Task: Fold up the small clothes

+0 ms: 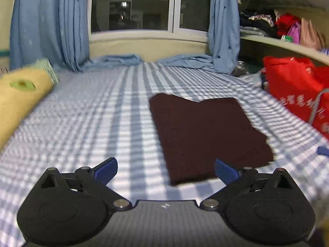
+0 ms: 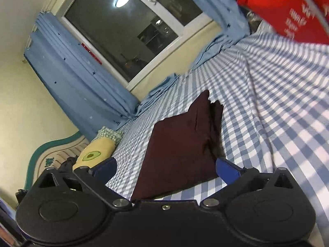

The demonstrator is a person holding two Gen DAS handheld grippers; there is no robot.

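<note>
A dark maroon garment (image 1: 207, 135) lies folded into a flat rectangle on the blue-and-white checked bed sheet (image 1: 98, 123). My left gripper (image 1: 165, 171) hovers over the sheet just short of the garment's near edge, open wide, with nothing between its blue pads. In the right wrist view the same garment (image 2: 181, 150) lies ahead, with layered edges showing at its far corner. My right gripper (image 2: 165, 170) is tilted and open wide above the garment's near end, and its pads hold nothing.
A yellow avocado-print pillow (image 1: 18, 98) lies at the left edge of the bed. A red bag (image 1: 296, 90) stands at the right, below shelves with clothes (image 1: 267, 22). Blue curtains (image 1: 49, 24) frame the dark window (image 1: 131, 6) beyond the bed's far end.
</note>
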